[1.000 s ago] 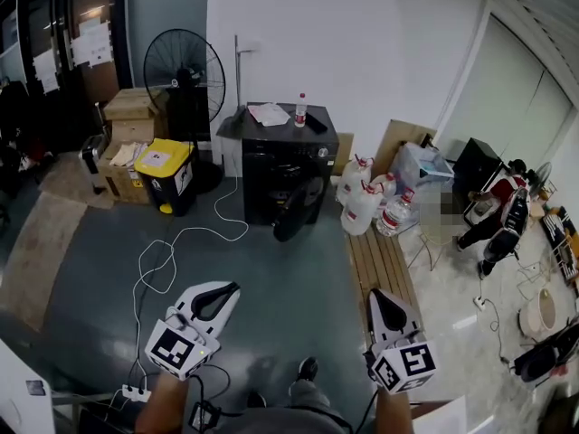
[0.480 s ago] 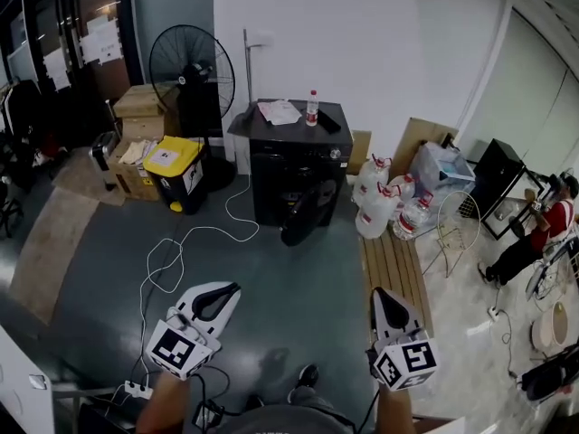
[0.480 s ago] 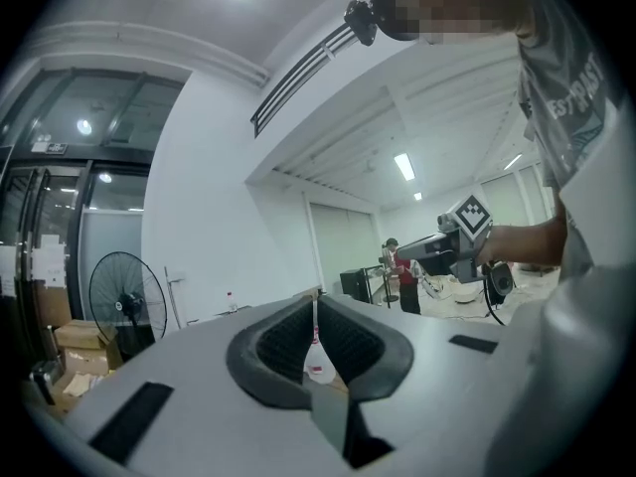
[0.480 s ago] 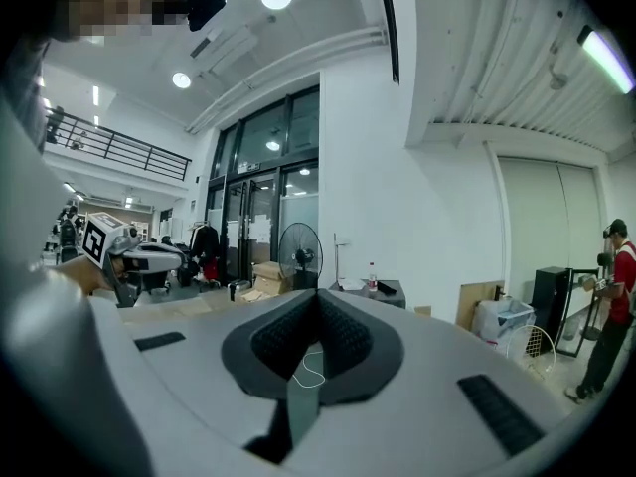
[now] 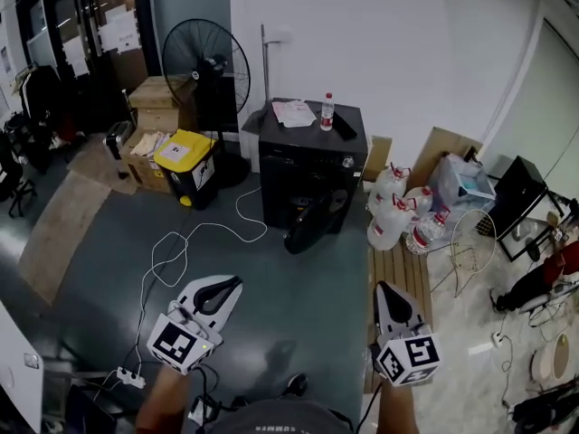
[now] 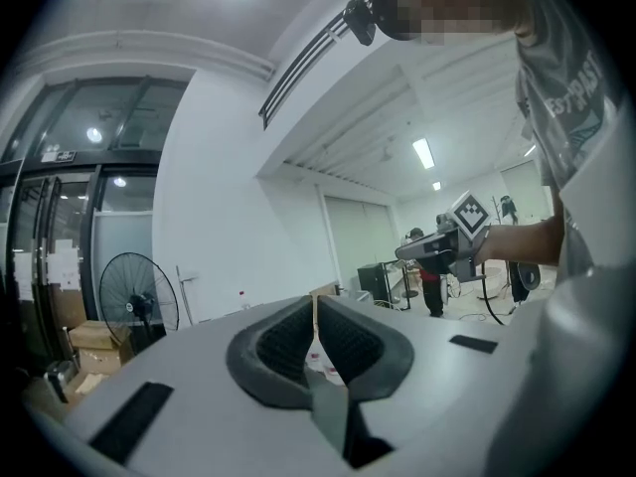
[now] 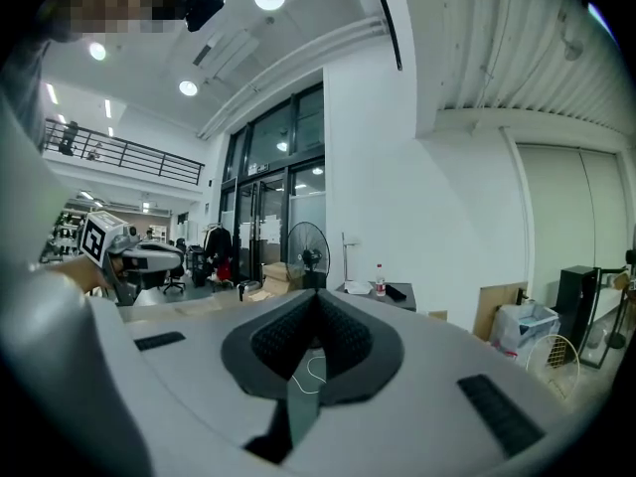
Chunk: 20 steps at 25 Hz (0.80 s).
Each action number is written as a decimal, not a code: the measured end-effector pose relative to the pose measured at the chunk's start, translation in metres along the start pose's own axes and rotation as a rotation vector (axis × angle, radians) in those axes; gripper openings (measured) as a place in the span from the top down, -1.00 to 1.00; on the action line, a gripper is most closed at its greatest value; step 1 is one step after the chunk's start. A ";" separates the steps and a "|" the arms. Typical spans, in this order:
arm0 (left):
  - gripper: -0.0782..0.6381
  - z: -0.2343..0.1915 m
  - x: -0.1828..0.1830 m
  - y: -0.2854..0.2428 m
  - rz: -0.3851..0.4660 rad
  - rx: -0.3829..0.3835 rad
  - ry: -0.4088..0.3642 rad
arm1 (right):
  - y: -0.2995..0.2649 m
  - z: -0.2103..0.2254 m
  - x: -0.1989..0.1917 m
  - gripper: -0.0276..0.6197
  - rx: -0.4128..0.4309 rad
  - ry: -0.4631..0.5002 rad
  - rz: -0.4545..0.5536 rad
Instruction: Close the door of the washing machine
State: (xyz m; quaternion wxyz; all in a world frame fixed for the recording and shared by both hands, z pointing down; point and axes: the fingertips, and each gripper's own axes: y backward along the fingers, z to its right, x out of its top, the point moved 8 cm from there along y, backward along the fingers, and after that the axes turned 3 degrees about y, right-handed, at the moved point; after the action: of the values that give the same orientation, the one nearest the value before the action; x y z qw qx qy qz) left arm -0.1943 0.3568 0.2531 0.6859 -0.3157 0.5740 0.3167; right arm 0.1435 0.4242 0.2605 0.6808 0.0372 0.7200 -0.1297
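A black washing machine point(image 5: 312, 163) stands against the white back wall, its round door point(image 5: 308, 223) swung open toward me. In the right gripper view its top point(image 7: 383, 294) shows just right of the jaws. My left gripper point(image 5: 226, 287) is shut and empty at the lower left of the head view, well short of the machine. My right gripper point(image 5: 386, 292) is shut and empty at the lower right. Both sets of jaws meet with nothing between them in the left gripper view point(image 6: 314, 311) and the right gripper view point(image 7: 316, 303).
A water bottle point(image 5: 327, 112), papers point(image 5: 293, 113) and a dark item lie on the machine. A standing fan point(image 5: 205, 66), a yellow-lidded bin point(image 5: 187, 164) and boxes stand to its left. Water jugs point(image 5: 394, 212) and a wooden pallet point(image 5: 396, 283) sit to its right. A white cable point(image 5: 176, 251) lies on the floor.
The washing machine has grown slightly larger and shifted right and down in the head view as I walk toward it. Both grippers keep their places in frame, still shut.
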 end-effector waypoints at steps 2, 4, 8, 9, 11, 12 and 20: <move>0.70 0.002 0.002 -0.014 -0.008 0.021 -0.002 | -0.010 0.016 -0.001 0.86 0.023 -0.002 0.000; 0.70 0.006 0.002 -0.026 -0.014 0.041 -0.008 | -0.018 0.031 -0.003 0.86 0.045 -0.008 -0.002; 0.70 0.014 0.003 -0.043 -0.037 0.067 -0.022 | -0.027 0.054 -0.007 0.86 0.077 -0.015 0.008; 0.70 0.017 0.003 -0.047 -0.045 0.070 -0.024 | -0.029 0.059 -0.009 0.86 0.083 -0.015 0.011; 0.70 0.022 0.006 -0.053 -0.054 0.071 -0.017 | -0.030 0.067 -0.013 0.86 0.090 -0.020 0.015; 0.70 0.023 0.008 -0.056 -0.055 0.073 -0.016 | -0.031 0.070 -0.014 0.86 0.092 -0.025 0.017; 0.70 0.007 0.001 -0.088 -0.051 0.071 -0.007 | -0.044 0.085 -0.017 0.86 0.096 -0.035 0.008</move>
State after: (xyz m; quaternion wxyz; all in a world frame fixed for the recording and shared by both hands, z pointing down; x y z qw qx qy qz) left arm -0.1199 0.3101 0.2588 0.7064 -0.3046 0.5745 0.2797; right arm 0.2174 0.3632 0.2798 0.6913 0.0706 0.7006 -0.1619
